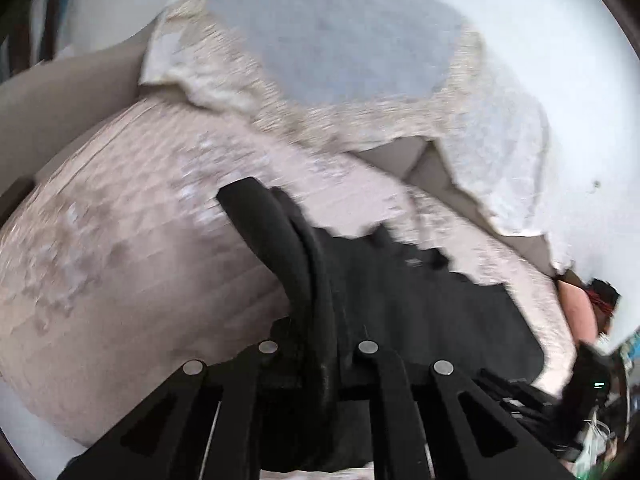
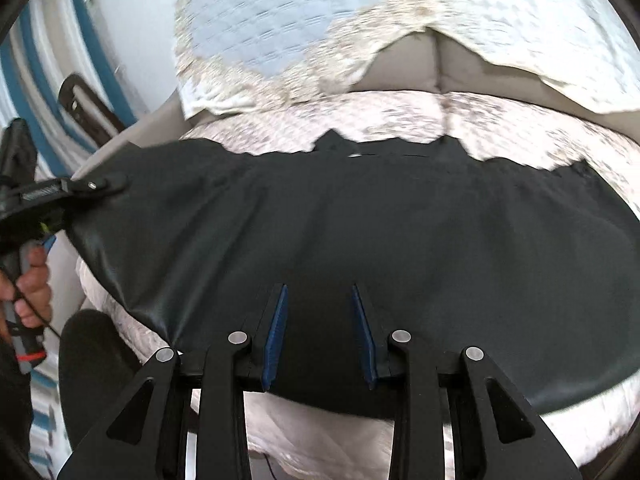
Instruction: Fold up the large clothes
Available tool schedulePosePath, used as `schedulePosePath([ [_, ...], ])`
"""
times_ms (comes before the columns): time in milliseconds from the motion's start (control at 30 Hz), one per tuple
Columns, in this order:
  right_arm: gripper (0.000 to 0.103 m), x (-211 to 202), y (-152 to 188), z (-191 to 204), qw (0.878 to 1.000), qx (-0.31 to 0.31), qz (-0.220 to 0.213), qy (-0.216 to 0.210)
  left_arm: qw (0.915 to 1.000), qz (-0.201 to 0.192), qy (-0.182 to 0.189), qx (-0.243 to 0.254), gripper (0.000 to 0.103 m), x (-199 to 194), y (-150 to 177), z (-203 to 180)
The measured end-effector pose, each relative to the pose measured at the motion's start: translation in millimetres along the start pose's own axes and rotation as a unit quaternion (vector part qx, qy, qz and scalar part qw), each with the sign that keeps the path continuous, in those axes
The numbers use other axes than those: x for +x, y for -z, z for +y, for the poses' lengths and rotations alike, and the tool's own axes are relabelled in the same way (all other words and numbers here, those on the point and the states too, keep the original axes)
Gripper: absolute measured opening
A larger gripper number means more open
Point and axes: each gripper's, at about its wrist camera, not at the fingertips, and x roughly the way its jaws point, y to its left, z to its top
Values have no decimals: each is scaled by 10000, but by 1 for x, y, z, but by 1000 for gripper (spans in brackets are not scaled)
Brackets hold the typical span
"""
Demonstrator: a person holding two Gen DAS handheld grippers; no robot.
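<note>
Nearest, right hand-held gripper [image 2: 319,332] with blue pads parted over the black smooth-fabric garment [image 2: 360,248], pad contact hard to judge. Left hand-held gripper [image 1: 280,216] pinched shut on that garment's edge, shown sideways only from the right wrist. Beyond, pale pink patterned bed cover [image 1: 120,260] under the garment, then cream lace-edged cloth [image 2: 520,20], blurred.

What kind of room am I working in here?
Probably a home living room: a beige sofa draped with a lace throw, a patterned seat cover beneath the black garment.
</note>
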Motion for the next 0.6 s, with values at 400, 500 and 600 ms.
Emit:
schedulePosePath([
  [400, 32, -38, 23, -72, 9957, 853, -138, 348, 9885, 689, 1124, 735, 8, 74, 18, -135],
  [500, 32, -43, 29, -87, 9937, 1062, -112, 344, 9825, 1280, 1118, 760, 8, 123, 44, -147],
  [600, 33, -47, 32, -97, 9918, 1241, -89, 296, 9787, 1509, 1077, 883, 12, 144, 63, -154],
])
